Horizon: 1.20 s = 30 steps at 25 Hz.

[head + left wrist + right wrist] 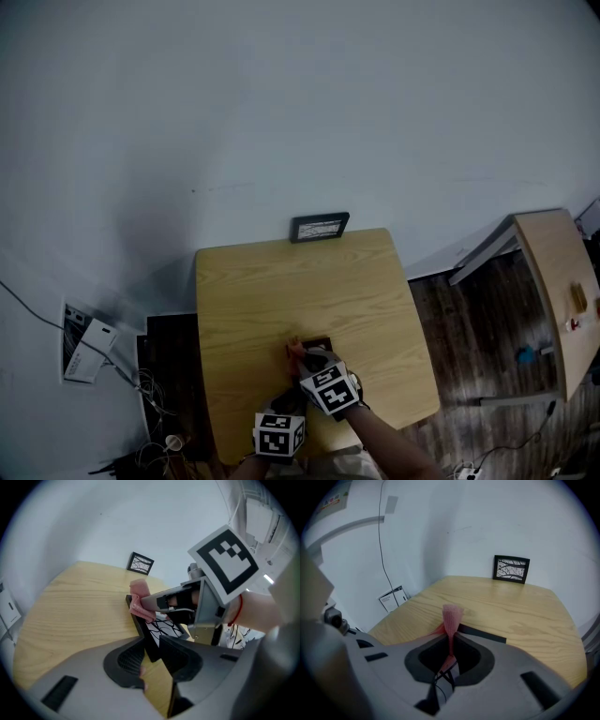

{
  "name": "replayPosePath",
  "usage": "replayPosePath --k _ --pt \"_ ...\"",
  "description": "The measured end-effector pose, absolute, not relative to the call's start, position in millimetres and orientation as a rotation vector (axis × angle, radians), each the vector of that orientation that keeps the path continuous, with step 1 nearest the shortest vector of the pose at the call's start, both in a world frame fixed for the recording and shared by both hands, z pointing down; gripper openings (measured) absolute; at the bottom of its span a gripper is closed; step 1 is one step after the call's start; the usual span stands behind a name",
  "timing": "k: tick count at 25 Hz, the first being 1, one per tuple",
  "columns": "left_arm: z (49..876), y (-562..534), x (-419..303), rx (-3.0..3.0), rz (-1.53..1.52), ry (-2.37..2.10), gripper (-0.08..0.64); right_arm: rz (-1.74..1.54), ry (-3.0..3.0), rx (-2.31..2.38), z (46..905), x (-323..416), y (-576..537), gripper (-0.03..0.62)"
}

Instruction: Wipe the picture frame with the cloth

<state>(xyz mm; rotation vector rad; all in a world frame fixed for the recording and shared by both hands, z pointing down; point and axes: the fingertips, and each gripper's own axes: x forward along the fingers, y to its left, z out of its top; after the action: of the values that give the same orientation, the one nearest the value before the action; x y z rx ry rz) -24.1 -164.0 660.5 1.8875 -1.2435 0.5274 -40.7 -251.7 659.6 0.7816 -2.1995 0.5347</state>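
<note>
A small black picture frame [161,629] with a branch print stands tilted on its edge near the front of the wooden table [281,291]. My left gripper [152,651] is shut on the frame's lower edge and holds it up. My right gripper [451,646] is shut on a pink cloth [452,616], whose bunched end sticks out past the fingertips. The cloth [139,600] rests against the frame's upper corner. In the right gripper view the frame's top edge [483,633] lies just beyond the jaws. In the head view both grippers meet at the frame [317,344].
A second black frame [320,227] leans on the wall at the table's far edge. A side table [562,281] stands to the right. Papers and cables [84,352] lie on the floor at left, next to a dark box [169,361].
</note>
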Motion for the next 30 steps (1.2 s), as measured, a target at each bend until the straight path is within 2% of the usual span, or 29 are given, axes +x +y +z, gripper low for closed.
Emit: replayPosePath --k 17,30 --pt "661 -163 -24 1.893 0.541 -1.267 0.091 0.320 -2.008 0.863 658 6 -263 0.014" --pt "660 -163 -24 1.896 0.538 -1.273 0.091 0.407 -2.011 0.915 657 20 -265 0.014"
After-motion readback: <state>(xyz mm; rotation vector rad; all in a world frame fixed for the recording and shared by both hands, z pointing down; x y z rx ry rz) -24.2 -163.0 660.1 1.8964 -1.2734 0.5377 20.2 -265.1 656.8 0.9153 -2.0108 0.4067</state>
